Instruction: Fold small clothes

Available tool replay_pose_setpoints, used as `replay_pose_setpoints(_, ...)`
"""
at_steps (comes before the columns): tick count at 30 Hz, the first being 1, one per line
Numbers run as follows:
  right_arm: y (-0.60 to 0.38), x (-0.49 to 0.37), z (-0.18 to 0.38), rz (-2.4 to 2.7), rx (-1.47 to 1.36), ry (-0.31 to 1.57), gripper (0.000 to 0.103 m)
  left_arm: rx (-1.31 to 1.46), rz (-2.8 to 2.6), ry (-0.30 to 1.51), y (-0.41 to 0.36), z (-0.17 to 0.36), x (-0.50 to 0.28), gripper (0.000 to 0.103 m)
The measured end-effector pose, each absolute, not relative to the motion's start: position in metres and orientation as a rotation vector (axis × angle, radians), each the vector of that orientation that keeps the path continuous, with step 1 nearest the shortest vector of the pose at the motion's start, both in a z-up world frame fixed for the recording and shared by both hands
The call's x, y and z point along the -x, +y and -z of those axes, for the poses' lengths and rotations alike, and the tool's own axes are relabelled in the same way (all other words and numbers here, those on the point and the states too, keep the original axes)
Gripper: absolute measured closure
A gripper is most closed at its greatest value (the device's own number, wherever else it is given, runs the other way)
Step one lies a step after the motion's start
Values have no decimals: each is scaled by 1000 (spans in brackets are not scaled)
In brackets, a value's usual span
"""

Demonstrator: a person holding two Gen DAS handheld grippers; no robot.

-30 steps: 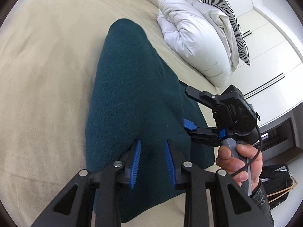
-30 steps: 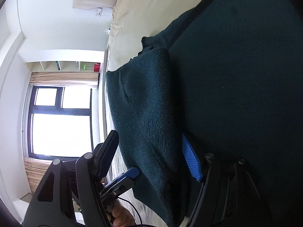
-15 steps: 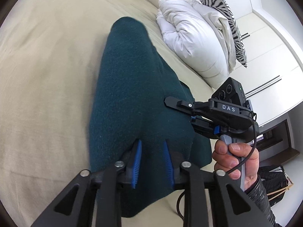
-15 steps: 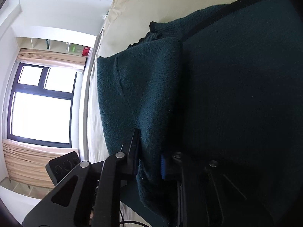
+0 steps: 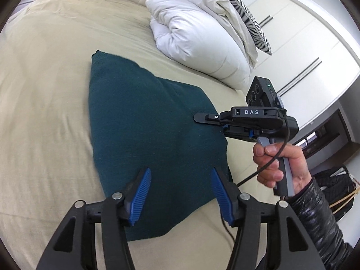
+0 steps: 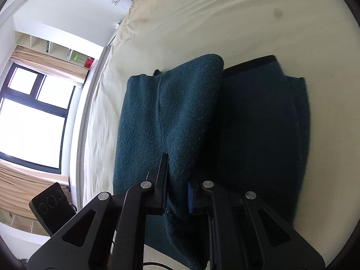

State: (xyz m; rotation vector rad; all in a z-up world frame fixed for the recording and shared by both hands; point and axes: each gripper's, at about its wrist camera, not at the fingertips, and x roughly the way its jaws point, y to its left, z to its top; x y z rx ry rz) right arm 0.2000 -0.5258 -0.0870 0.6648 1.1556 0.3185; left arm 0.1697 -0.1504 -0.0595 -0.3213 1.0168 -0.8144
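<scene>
A dark teal knitted garment [image 5: 148,130] lies folded on the beige bed sheet [image 5: 45,112]. My left gripper [image 5: 180,175] is open and empty, its blue pads spread above the garment's near edge. My right gripper [image 5: 202,121] reaches in from the right at the garment's right edge. In the right wrist view it [image 6: 177,180] is shut on a thick fold of the garment [image 6: 184,112], with the rest of the cloth lying flat to the right.
A white duvet [image 5: 202,38] and a zebra-striped pillow [image 5: 236,2] are piled at the bed's head. White wardrobe doors [image 5: 303,51] stand to the right. A window [image 6: 29,123] with curtains is beyond the bed's far side.
My left gripper has opened, let go of the garment and pulled back and up. My right gripper has closed on the fold at the garment's edge.
</scene>
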Motion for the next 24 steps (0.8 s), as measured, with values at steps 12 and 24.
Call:
replay_pose_setpoints(12,-579,-190,91,-268,-648,1205,92,231,813,1043,-181,71,-168,44)
replay_pose_setpoints(24,-591,-142,105,-399,-905,1106,75,251,800,1101,-172,90,-168,41)
